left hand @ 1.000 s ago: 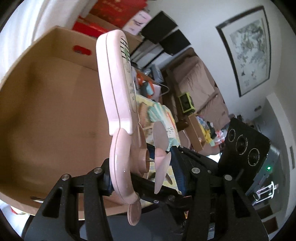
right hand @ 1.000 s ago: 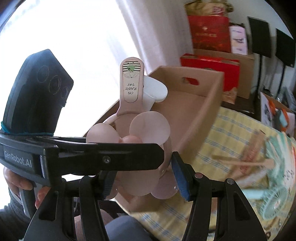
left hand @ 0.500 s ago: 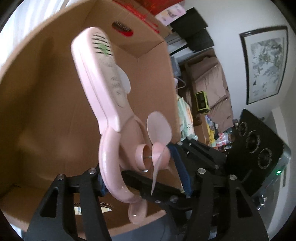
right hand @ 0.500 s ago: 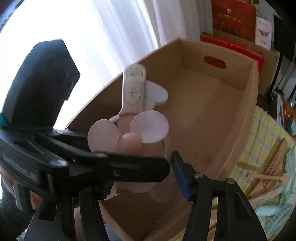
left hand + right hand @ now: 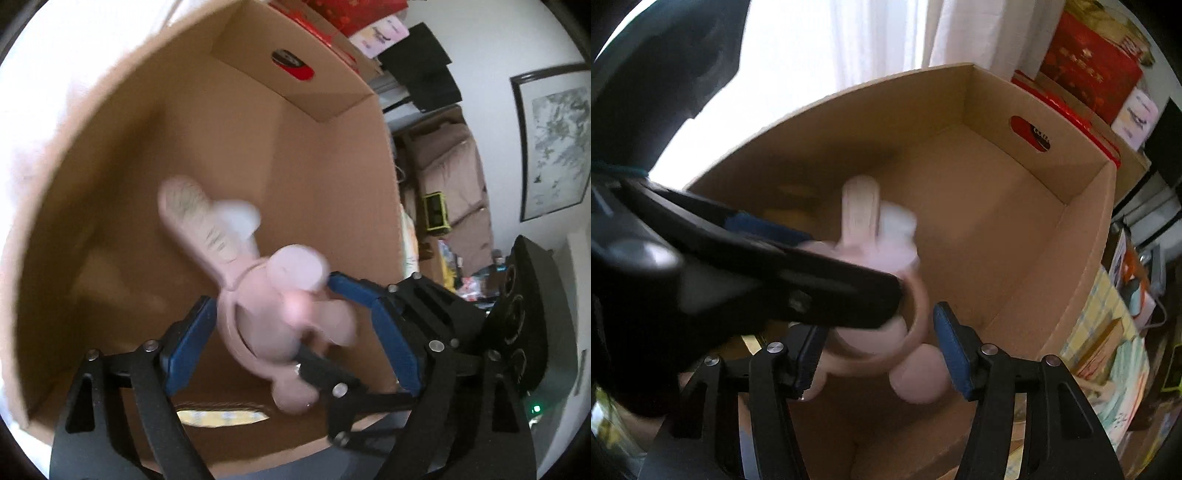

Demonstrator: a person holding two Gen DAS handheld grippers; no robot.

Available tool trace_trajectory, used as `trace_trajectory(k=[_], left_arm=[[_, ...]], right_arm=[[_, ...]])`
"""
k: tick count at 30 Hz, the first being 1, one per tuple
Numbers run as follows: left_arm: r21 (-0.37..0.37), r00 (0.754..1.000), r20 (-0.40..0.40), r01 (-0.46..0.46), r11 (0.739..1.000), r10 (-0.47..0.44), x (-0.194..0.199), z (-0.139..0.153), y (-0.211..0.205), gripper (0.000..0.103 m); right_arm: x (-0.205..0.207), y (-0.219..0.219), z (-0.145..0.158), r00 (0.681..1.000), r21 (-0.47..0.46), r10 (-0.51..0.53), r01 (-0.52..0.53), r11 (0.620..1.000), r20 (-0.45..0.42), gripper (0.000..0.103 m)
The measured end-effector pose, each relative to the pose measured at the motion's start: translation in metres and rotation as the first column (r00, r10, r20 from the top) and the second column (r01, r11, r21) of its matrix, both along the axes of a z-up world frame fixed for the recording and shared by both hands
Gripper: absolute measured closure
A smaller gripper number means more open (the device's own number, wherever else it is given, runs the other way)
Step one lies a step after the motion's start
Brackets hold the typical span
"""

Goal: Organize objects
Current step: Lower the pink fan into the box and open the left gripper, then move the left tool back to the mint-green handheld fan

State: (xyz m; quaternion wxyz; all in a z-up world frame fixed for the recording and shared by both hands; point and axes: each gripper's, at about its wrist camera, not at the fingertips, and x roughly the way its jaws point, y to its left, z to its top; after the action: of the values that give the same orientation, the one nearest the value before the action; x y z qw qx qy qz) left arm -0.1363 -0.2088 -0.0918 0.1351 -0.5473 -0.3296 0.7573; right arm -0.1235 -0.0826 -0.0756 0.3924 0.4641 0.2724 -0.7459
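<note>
A pink hand-held fan (image 5: 258, 291) is blurred, inside the open cardboard box (image 5: 155, 155). My left gripper (image 5: 291, 332) stands open with its blue pads wide on either side of the fan's ring. My right gripper (image 5: 879, 354) is also open around the fan (image 5: 871, 266), with the left gripper's black finger (image 5: 768, 280) crossing in front. I cannot tell whether the fan rests on the box floor or is in the air. The box also shows in the right wrist view (image 5: 1015, 229).
Red gift boxes (image 5: 1086, 62) stand behind the cardboard box. A yellow checked cloth with more fans (image 5: 1108, 354) lies to the right of the box. A framed picture (image 5: 554, 140) hangs on the wall.
The left gripper's jaws have opened and the fan has dropped lower into the box, tilting over. Both grippers have moved down into the box.
</note>
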Motion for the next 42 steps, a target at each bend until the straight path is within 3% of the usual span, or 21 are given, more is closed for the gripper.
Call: trace_trajectory(k=[5,8,13,18,23,31,42], left_arm=[[-0.060,0.999,-0.037,-0.017,0.998,0.015,0.010,0.010,-0.003,0.018],[-0.030,0.998,-0.068,-0.015,0.999,0.013,0.015,0.017,-0.002,0.009],[-0.067,0.994,-0.113,-0.007,0.998,-0.001,0.021,0.036,0.008,0.007],[-0.139,0.985,-0.173,0.000,0.990,-0.024,0.025,0.058,0.030,0.002],[-0.199,0.973,-0.216,0.043,0.979,-0.086,0.028,0.071,0.066,0.000],[-0.260,0.948,-0.236,0.153,0.954,-0.216,0.026,0.078,0.128,0.000],[-0.371,0.913,-0.210,0.256,0.893,-0.349,0.027,0.076,0.208,0.000]], right_arm=[[-0.008,0.000,-0.002,1.000,-0.003,-0.003,0.003,1.000,0.011,0.044],[-0.011,0.013,0.009,0.998,-0.078,-0.037,0.041,0.996,0.050,0.044],[-0.007,0.036,0.033,0.997,-0.163,-0.073,0.077,0.984,0.029,0.044],[-0.002,0.073,0.053,0.987,-0.208,-0.160,0.158,0.965,0.003,0.030],[-0.003,0.120,0.062,0.959,-0.209,-0.283,0.275,0.938,-0.008,0.021],[-0.006,0.199,0.063,0.899,-0.200,-0.438,0.426,0.882,-0.013,0.019],[-0.006,0.279,0.062,0.821,-0.213,-0.570,0.554,0.805,-0.019,0.010]])
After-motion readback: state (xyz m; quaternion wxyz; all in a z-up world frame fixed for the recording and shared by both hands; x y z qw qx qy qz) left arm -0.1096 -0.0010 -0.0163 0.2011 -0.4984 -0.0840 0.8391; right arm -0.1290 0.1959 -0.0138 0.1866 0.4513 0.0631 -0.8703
